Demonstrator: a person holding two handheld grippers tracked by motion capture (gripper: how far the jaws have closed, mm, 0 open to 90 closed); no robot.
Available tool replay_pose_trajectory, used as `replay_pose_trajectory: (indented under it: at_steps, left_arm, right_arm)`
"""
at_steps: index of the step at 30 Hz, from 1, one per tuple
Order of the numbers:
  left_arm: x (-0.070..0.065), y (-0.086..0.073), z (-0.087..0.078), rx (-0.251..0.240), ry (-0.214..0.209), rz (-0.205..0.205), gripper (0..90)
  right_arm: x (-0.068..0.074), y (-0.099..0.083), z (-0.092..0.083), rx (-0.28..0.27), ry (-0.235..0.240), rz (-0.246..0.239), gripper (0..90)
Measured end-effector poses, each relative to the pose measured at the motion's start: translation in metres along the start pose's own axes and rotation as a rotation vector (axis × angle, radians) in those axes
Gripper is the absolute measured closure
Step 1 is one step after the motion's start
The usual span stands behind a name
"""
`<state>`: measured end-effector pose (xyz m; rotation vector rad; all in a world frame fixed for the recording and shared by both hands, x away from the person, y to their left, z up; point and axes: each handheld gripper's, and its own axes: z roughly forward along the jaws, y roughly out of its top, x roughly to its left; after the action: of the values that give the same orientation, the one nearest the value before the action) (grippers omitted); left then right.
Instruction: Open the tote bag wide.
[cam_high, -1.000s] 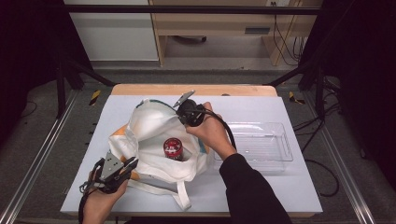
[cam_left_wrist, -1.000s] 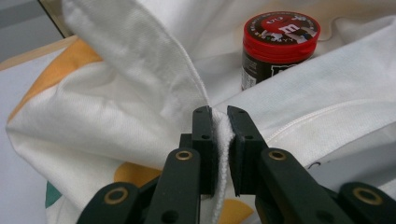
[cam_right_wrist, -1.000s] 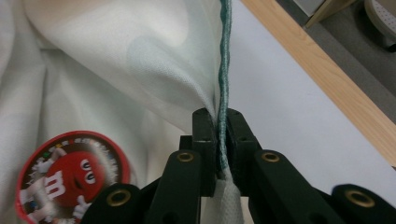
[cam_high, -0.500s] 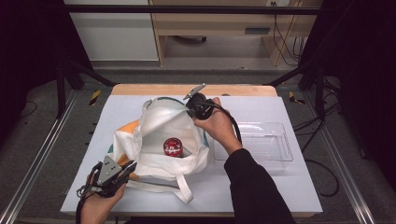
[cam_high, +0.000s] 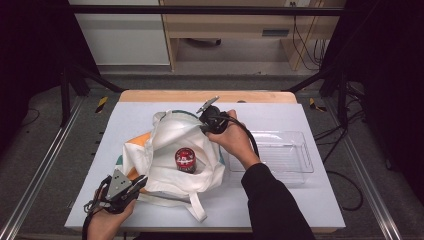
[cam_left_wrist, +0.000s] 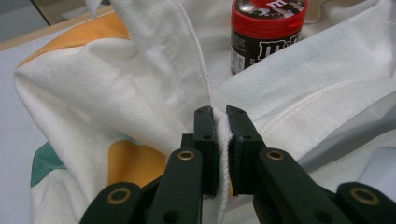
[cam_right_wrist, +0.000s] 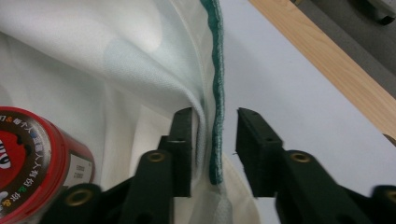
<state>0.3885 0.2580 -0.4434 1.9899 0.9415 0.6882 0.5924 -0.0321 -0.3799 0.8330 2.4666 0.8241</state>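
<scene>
- The left gripper (cam_high: 134, 184), at the lower left of the high view, is clamped on a fold of the white bag (cam_high: 165, 145); in the left gripper view its pads (cam_left_wrist: 205, 135) pinch the cloth edge (cam_left_wrist: 223, 140) tight between them.
- The right gripper (cam_high: 206, 119), above the centre of the high view, sits at the bag's far rim. Its jaws have just been opening: in the right gripper view the green-trimmed rim (cam_right_wrist: 215, 93) hangs between them, lying against the left pad (cam_right_wrist: 183, 140) and clear of the right one, so the rim is no longer pinched.
- Compared with a second ago, the bag's far side has been pulled up and back toward the upper middle of the frame, and the mouth now stands wide.
- The red-lidded jar (cam_high: 185, 159) stands upright inside the open bag, at the centre of the high view; it also shows at the top of the left gripper view (cam_left_wrist: 266, 32) and the lower left of the right gripper view (cam_right_wrist: 32, 163).
- The clear tray (cam_high: 295, 150) lies right of the bag, with nothing in it.
- Judgement: the bag has been opened far enough, the left grip is pinning it, and the right gripper is freeing itself, likely to go for the jar.
</scene>
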Motion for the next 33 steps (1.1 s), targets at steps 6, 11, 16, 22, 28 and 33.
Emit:
replay_pose_trajectory:
  at_steps: [6,11,16,22,28,33]
  left_arm:
    - [0.001,-0.001,0.001,-0.005,0.003,-0.003,83.1]
    - [0.0,-0.001,0.001,-0.008,0.006,-0.002,83.0]
    - [0.0,-0.001,0.002,-0.008,0.009,0.006,82.9]
    - [0.001,-0.001,0.004,-0.017,0.0,-0.007,82.7]
    - [0.0,0.0,0.004,-0.018,0.002,-0.004,82.5]
    - [0.001,-0.001,0.004,-0.018,0.001,-0.009,82.4]
  right_arm:
    - [0.005,0.004,-0.011,-0.047,0.029,-0.007,48.4]
    - [0.006,0.009,-0.007,-0.052,0.037,-0.021,44.1]
    - [0.008,0.014,0.005,-0.023,0.06,-0.027,44.6]
    - [0.022,0.012,0.012,0.025,0.068,-0.091,52.7]
    - [0.035,0.005,0.016,0.061,0.051,-0.14,70.9]
    - [0.034,0.002,0.018,0.073,0.033,-0.132,83.1]
